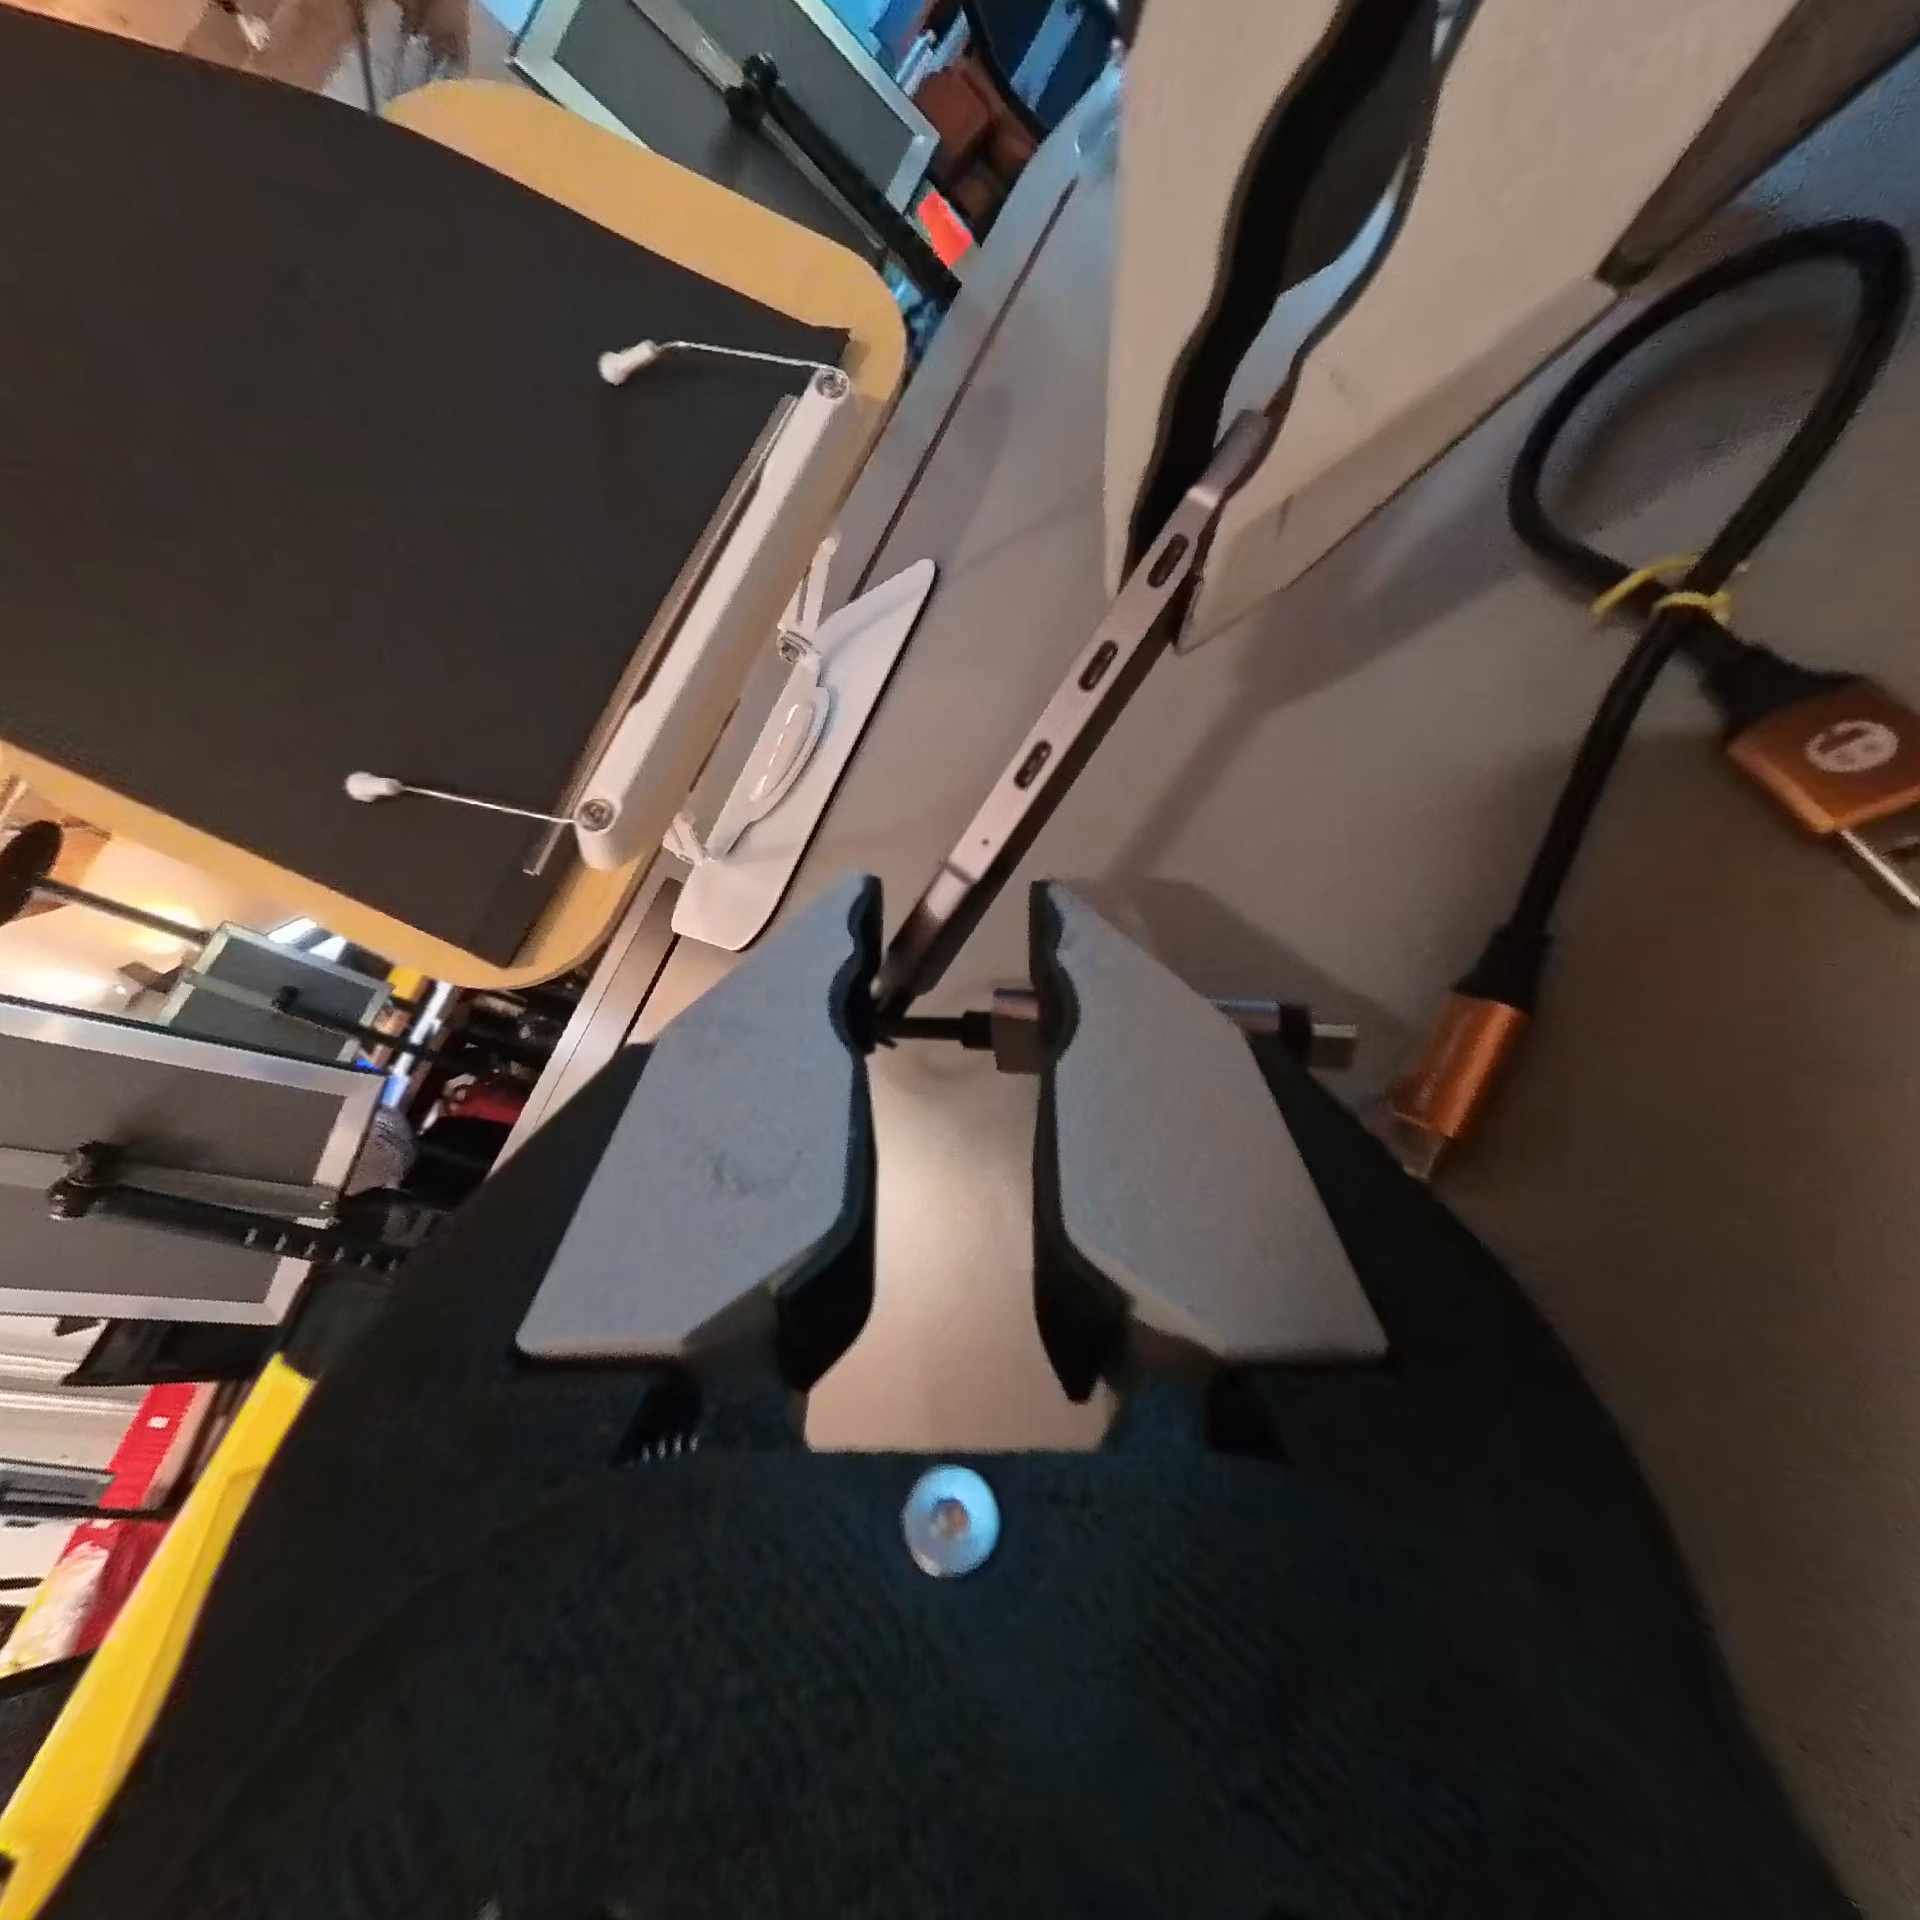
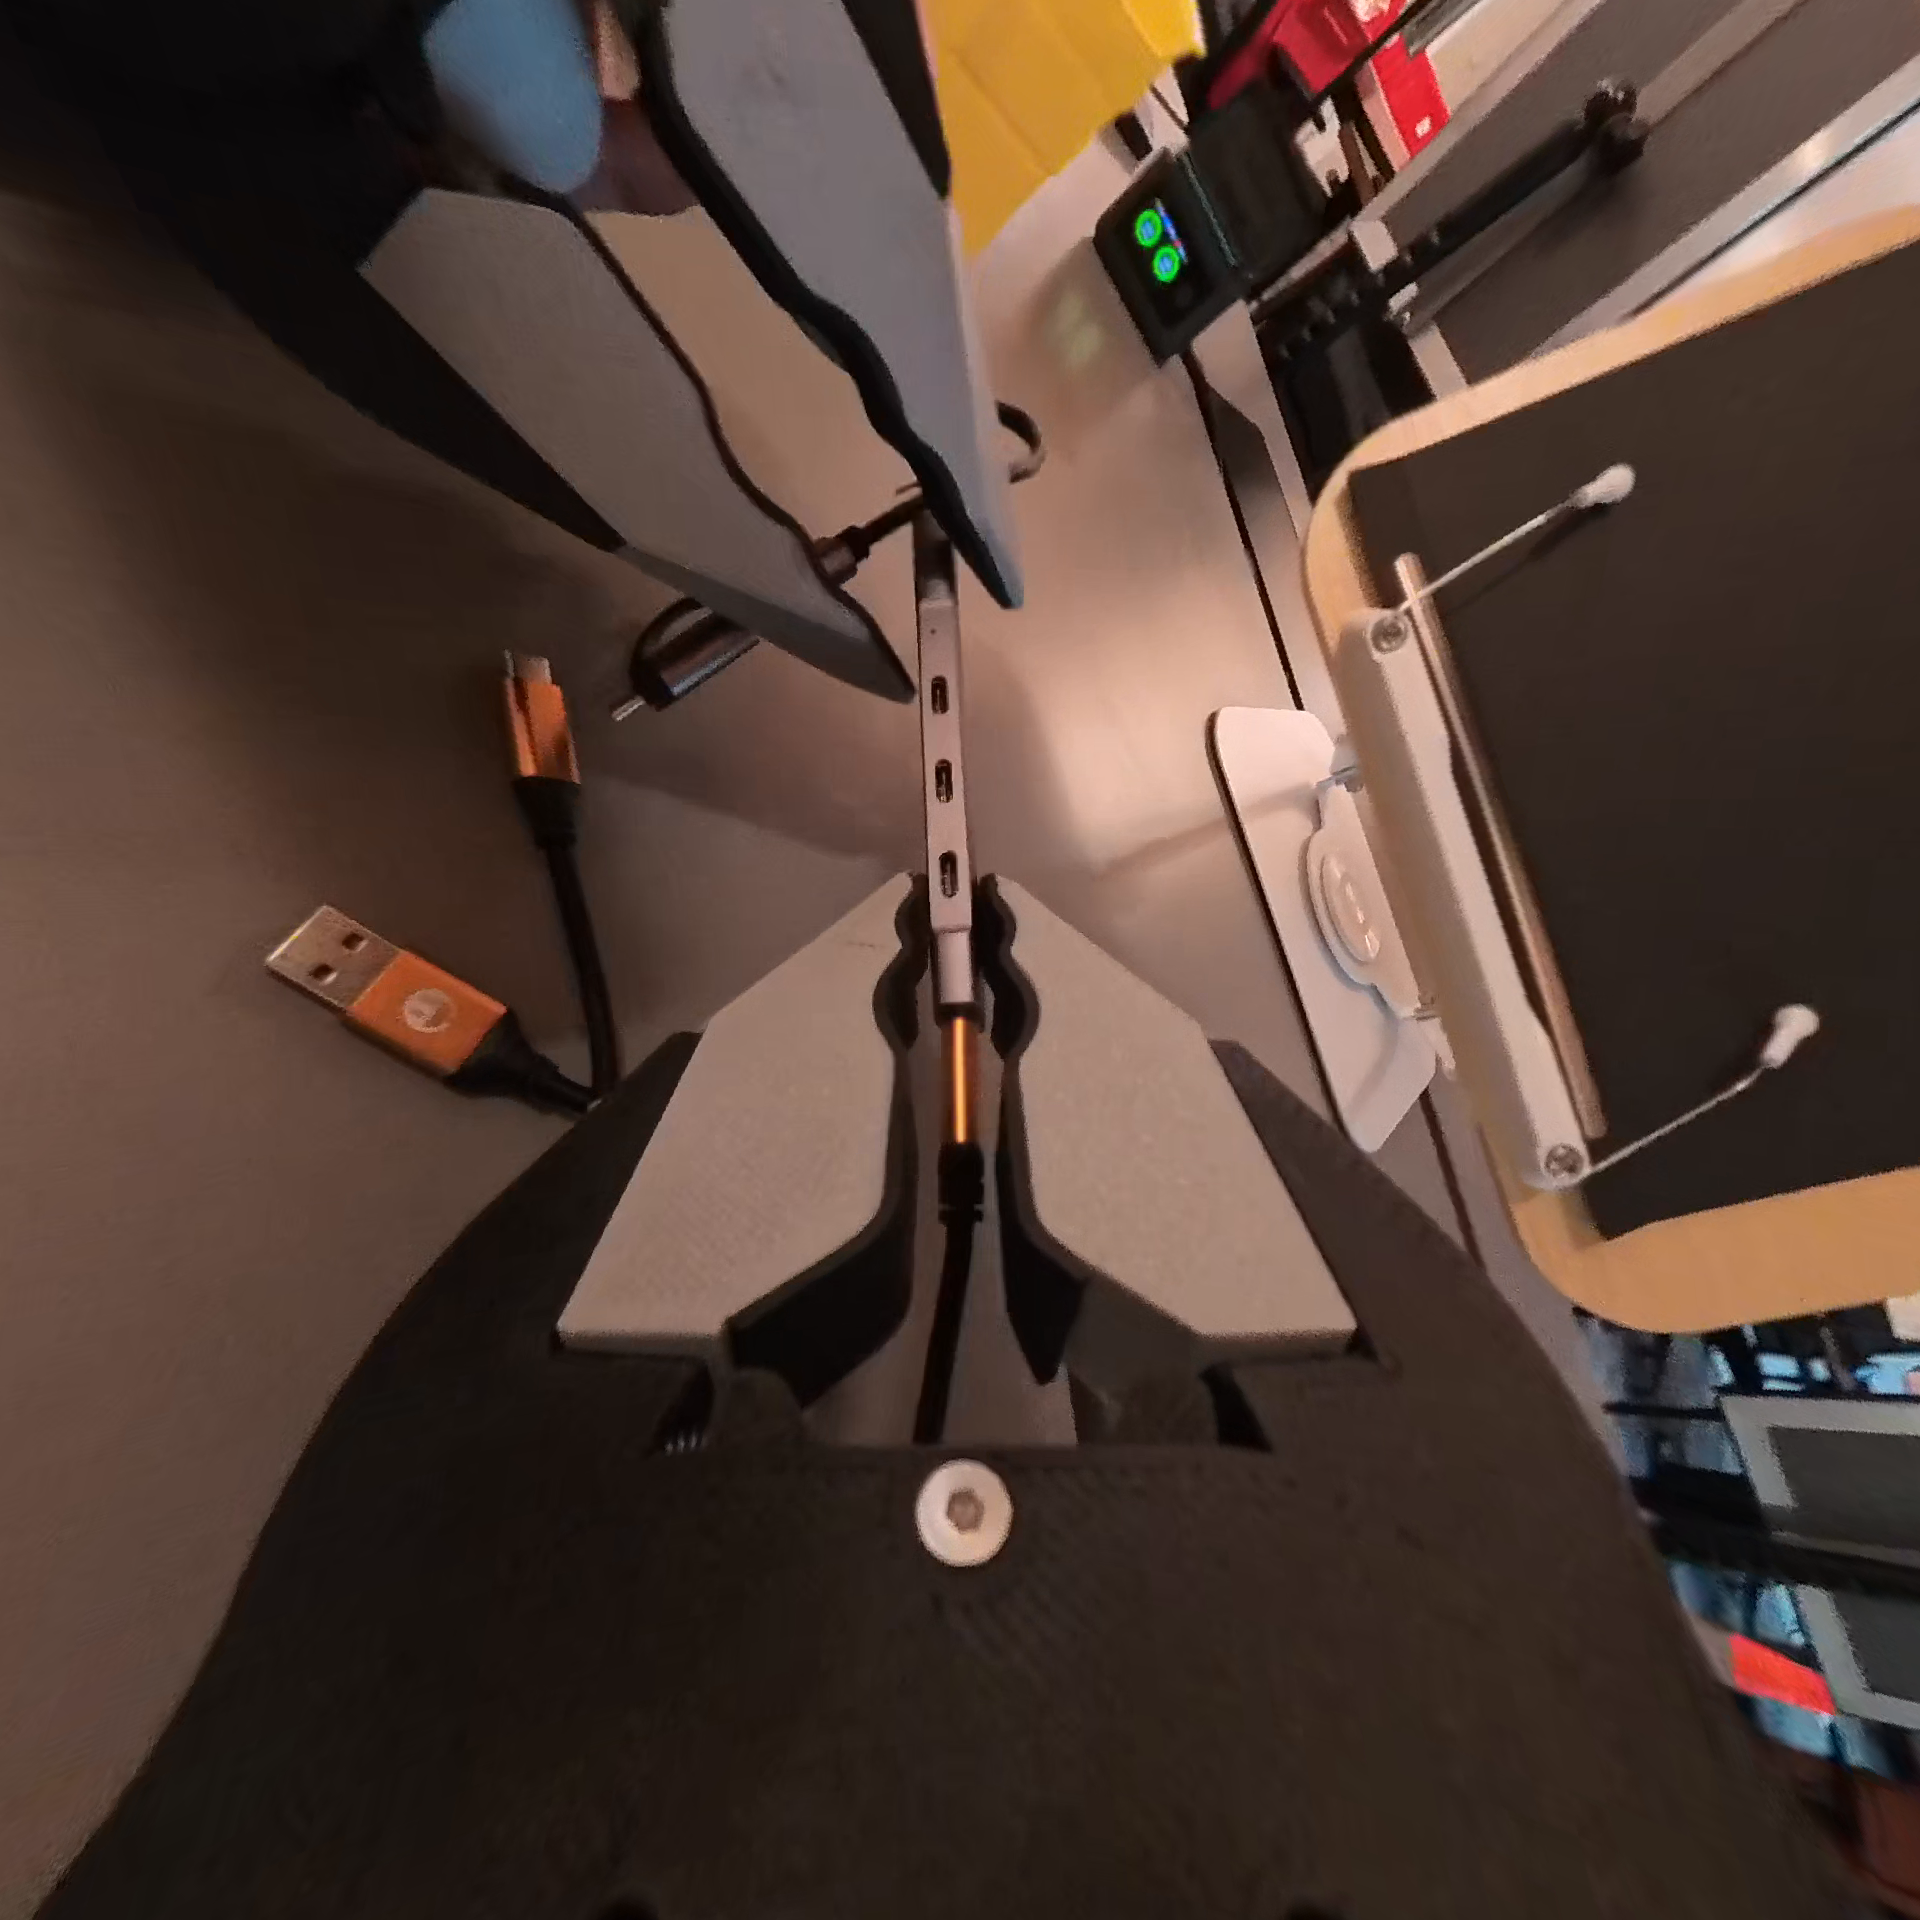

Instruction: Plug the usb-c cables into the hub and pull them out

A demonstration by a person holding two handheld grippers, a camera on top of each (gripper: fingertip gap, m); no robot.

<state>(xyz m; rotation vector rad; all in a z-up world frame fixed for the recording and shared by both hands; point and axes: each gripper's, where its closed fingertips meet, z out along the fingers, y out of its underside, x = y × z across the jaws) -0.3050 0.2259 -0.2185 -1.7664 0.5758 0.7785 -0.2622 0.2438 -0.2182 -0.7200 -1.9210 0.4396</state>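
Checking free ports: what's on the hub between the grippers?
Three empty USB-C ports on the hub, between left gripper and right gripper; both wrist views.

Dim, warm indoor light; both wide-angle views bend at the edges and blur softly throughout.

- The left gripper (image 1: 951,961) is built on a black, textured printed body, with a silver hex-socket screw (image 1: 950,1536) set at its middle.
- Two flat grey fingers (image 1: 727,1153) with black, wavy inner edges are carried on it.
- A yellow strip (image 1: 135,1621) is seen along the body's left edge.
- The right gripper (image 2: 956,925) is made alike: black body, grey fingers (image 2: 1153,1164), notched black inner edges, one pale screw (image 2: 961,1513).
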